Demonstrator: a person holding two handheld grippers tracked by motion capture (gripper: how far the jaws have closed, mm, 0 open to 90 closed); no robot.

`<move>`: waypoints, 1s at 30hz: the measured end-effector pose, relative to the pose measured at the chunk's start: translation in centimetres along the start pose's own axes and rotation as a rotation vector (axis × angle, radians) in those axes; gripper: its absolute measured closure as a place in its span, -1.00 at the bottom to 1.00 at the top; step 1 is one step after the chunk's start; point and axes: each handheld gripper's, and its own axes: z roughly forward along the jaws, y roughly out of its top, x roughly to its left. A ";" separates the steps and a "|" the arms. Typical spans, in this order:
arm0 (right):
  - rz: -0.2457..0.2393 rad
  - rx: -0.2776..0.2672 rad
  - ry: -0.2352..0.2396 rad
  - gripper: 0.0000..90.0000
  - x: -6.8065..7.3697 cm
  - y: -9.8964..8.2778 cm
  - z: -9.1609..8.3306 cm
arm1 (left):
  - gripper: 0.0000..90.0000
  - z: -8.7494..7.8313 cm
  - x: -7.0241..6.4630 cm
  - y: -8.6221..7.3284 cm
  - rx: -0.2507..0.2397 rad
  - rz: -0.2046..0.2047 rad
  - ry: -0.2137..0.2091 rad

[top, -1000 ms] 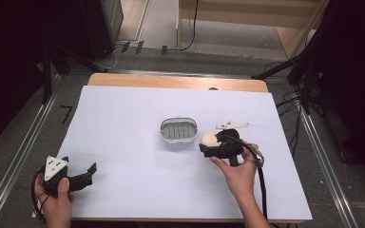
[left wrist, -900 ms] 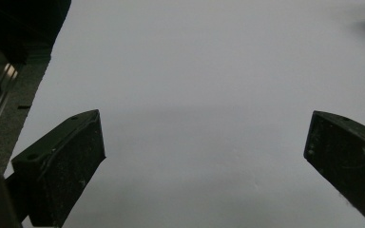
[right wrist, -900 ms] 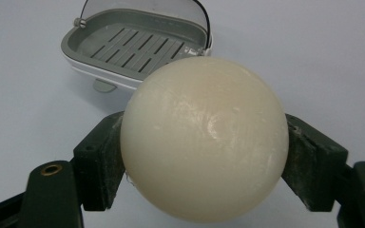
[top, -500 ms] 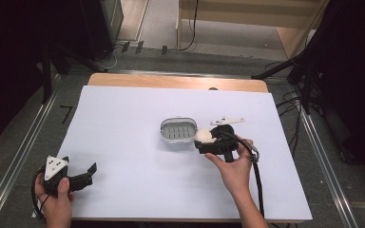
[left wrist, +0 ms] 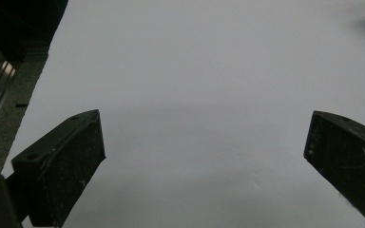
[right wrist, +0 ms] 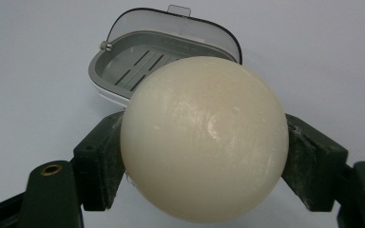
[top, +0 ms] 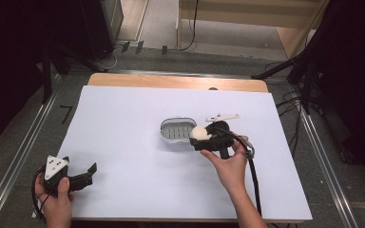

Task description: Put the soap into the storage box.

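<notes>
the right gripper (right wrist: 204, 156) is clamped on a round cream soap (right wrist: 204, 140), one jaw pressed against each side of it, so the soap sits squarely between the jaws and bulges well past their tips. just beyond the jaws, ahead of the soap, lies an open grey soap box (right wrist: 138, 71), its slotted tray facing up and its clear lid (right wrist: 180, 21) tipped back on the far side. in the high view the right gripper (top: 204, 138) holds the soap (top: 198, 132) at the box's (top: 173, 130) near right edge, touching or just over the rim; which of the two i cannot tell.

the step in hand looks like the carry: soap gripped, brought up to the box, not yet in it. the next move would call for bringing the jaws forward until the soap is over the middle of the tray, lowering it, then parting the jaws to let it settle. the soap is round and smooth, so it may roll if dropped from any height; the box is light and could slide if a jaw nudges its rim.

the left gripper (top: 78, 178) rests well apart on the white sheet (left wrist: 195, 71), jaws wide apart with nothing between them.
</notes>
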 end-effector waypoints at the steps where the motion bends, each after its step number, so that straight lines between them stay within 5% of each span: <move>1: 0.000 0.000 0.000 -0.44 0.0 0.0 0.0 | -0.99 0.0 0.0 0.0 0.002 0.000 0.000; 30: -0.016 0.011 0.024 -0.44 1.6 2.3 2.5 | -0.99 0.1 0.0 0.0 0.011 0.006 -0.002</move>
